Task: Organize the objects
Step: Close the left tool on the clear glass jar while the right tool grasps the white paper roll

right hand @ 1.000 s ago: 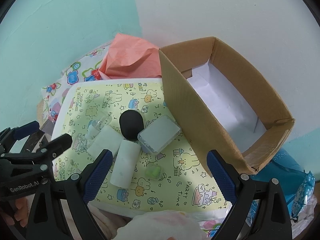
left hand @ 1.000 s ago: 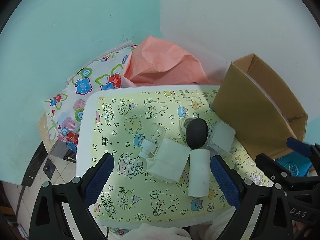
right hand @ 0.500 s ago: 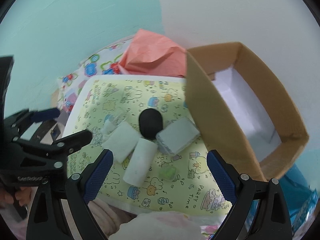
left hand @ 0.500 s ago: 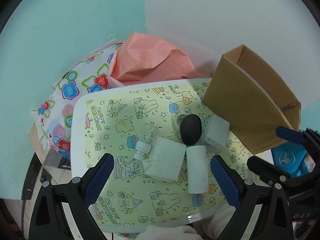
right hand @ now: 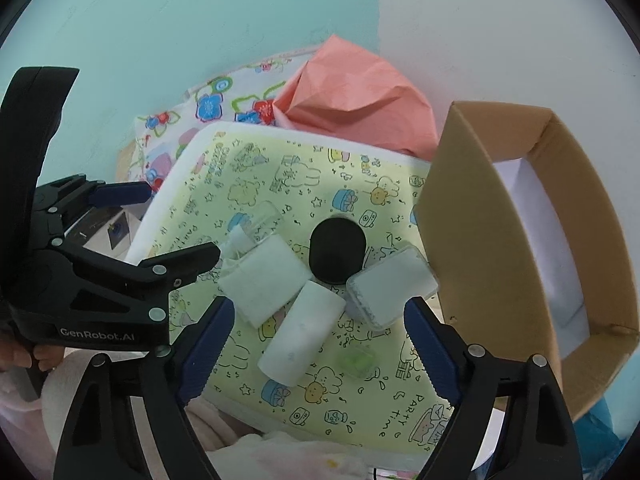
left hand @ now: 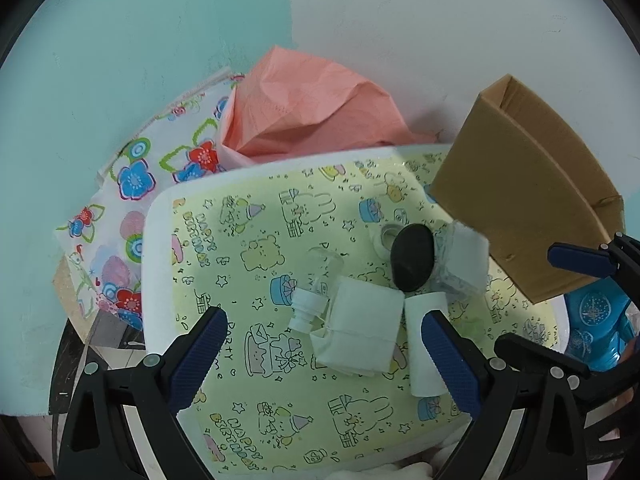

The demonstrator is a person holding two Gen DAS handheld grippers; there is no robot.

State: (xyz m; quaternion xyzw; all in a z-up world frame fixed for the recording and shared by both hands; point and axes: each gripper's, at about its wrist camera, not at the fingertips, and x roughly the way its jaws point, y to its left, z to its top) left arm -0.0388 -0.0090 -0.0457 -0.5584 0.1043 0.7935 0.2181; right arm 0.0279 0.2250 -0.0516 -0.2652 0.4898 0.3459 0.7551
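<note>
Meanwhile right gripper [right hand: 318,334] fingers closing, empty, over white roll [right hand: 301,334]; left gripper [left hand: 324,354] fingers wide, empty.

Beyond the desk's far edge we see crumpled pink paper [left hand: 304,108], with a flowered cloth [left hand: 132,216] to its left against the teal wall [left hand: 140,40].

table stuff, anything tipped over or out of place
Yes. The clear bottle lies on its side, white cap toward the table's near edge. The white roll also lies flat beside the folded white pack. Nothing looks spilled; the cardboard box holds none of them.
</note>
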